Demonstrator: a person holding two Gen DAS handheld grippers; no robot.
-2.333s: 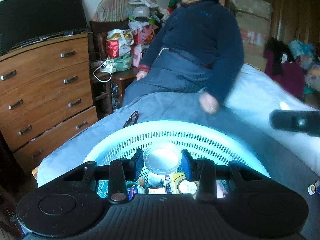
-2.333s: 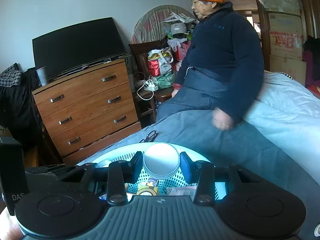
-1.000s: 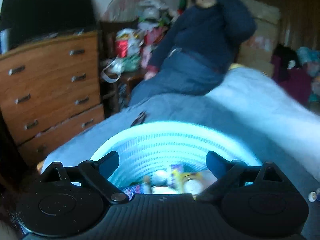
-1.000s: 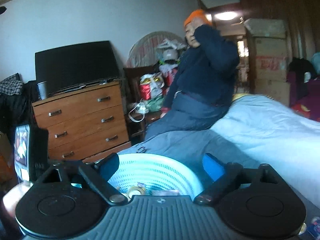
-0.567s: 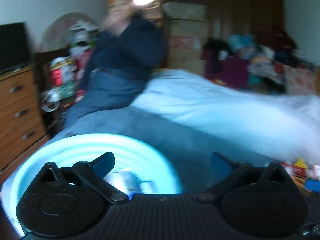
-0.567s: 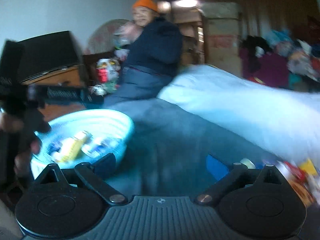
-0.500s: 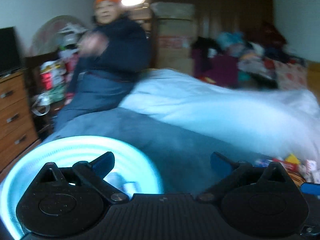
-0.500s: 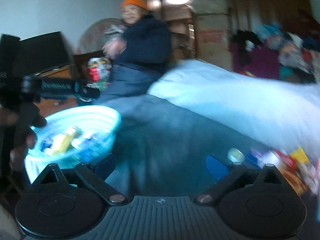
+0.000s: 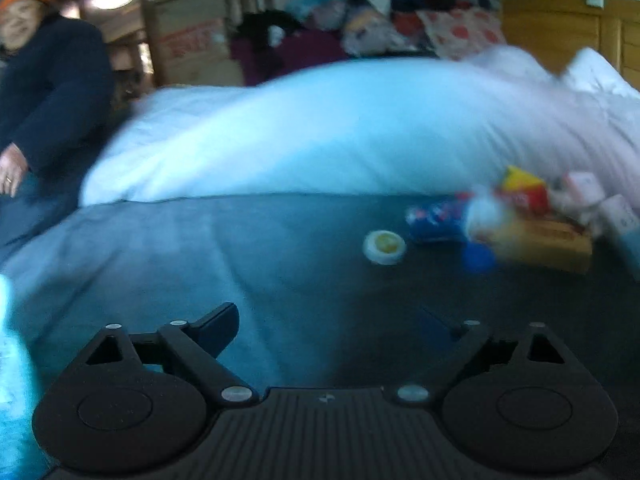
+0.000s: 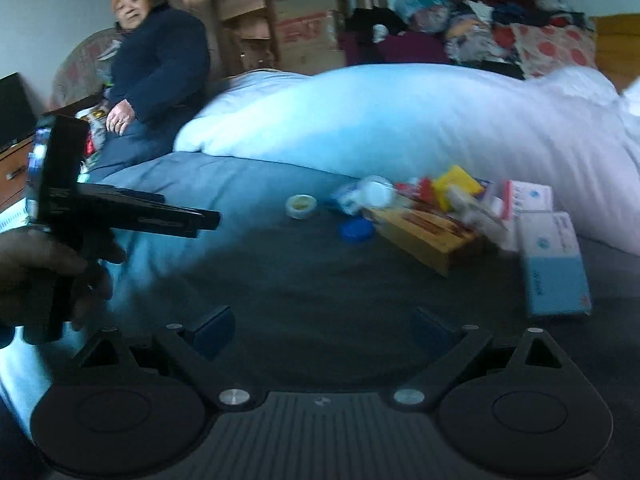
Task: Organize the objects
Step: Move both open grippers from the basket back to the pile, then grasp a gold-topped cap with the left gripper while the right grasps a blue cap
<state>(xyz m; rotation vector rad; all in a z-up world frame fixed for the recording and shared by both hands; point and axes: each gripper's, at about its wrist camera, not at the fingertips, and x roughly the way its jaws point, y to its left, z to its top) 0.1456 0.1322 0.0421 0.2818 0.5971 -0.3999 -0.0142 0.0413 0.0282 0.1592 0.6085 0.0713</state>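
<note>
Reaching for the scattered pile

Our right gripper [image 10: 320,330] and left gripper [image 9: 332,322] gape empty, facing the small round white-rimmed jar [image 10: 301,205] to collect.

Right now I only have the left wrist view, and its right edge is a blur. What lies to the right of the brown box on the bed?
Observer: Two white and blue cartons. The nearer carton lies flat to the right of the brown box, and the farther carton is behind it.
Operator: Is the right gripper holding anything?
Observer: No. The right gripper is open and empty, over the bare blanket, short of the pile.
</note>
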